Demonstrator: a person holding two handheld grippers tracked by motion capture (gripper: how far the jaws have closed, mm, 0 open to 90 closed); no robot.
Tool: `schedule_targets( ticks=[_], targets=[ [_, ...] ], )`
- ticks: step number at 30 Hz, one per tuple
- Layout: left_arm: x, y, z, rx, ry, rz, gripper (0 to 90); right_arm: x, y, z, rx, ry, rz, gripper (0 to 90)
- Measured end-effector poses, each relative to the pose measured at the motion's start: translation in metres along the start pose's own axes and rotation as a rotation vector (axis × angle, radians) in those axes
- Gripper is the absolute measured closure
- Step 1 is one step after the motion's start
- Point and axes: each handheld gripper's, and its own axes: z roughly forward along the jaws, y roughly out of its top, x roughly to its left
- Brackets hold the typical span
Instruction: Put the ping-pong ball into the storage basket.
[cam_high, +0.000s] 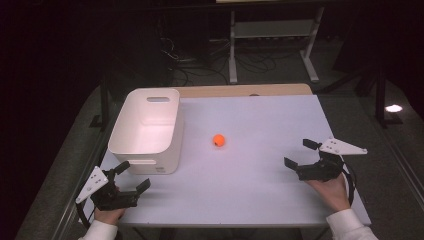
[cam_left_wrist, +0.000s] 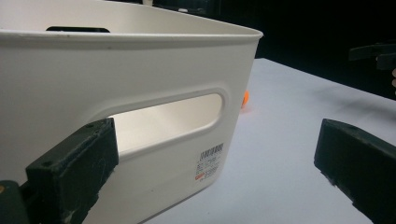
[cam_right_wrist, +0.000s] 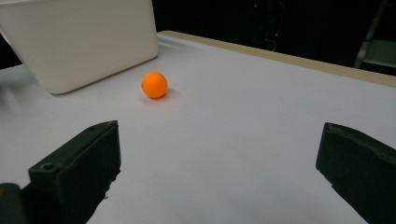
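A small orange ball (cam_high: 218, 140) lies on the white tabletop (cam_high: 250, 175) near the middle, just right of a white plastic bin (cam_high: 146, 131). The right gripper view has the ball (cam_right_wrist: 154, 85) ahead and left of the jaws, the bin (cam_right_wrist: 79, 42) behind it. My left gripper (cam_high: 132, 176) rests at the near left corner, open, facing the bin's near wall with its handle slot (cam_left_wrist: 168, 119); the ball (cam_left_wrist: 245, 99) peeks past the bin's corner. My right gripper (cam_high: 300, 153) sits at the near right, open and empty, well apart from the ball.
The bin looks empty inside. A wooden strip (cam_high: 245, 90) runs along the table's far edge. Beyond it stand a white frame (cam_high: 272, 45) and loose cables (cam_high: 200, 60) on a dark floor.
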Motion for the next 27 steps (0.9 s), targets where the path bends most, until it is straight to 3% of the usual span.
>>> schedule_targets(
  ticks=[6, 12, 27],
  targets=[
    [-0.0002, -0.0001, 0.0002, 0.000, -0.002, 0.004, 0.0, 0.0014, 0.0001, -0.0016, -0.002, 0.004, -0.002, 0.0],
    [-0.0004, 0.0000, -0.0001, -0.001, -0.006, 0.005, 0.0, 0.0004, -0.0006, -0.0013, 0.019, -0.024, 0.016, 0.0],
    [-0.0006, -0.0002, -0.0016, 0.002, -0.007, 0.017, 0.0, 0.0077, 0.0085, 0.0035, 0.058, -0.009, -0.022, 0.0]
  ],
)
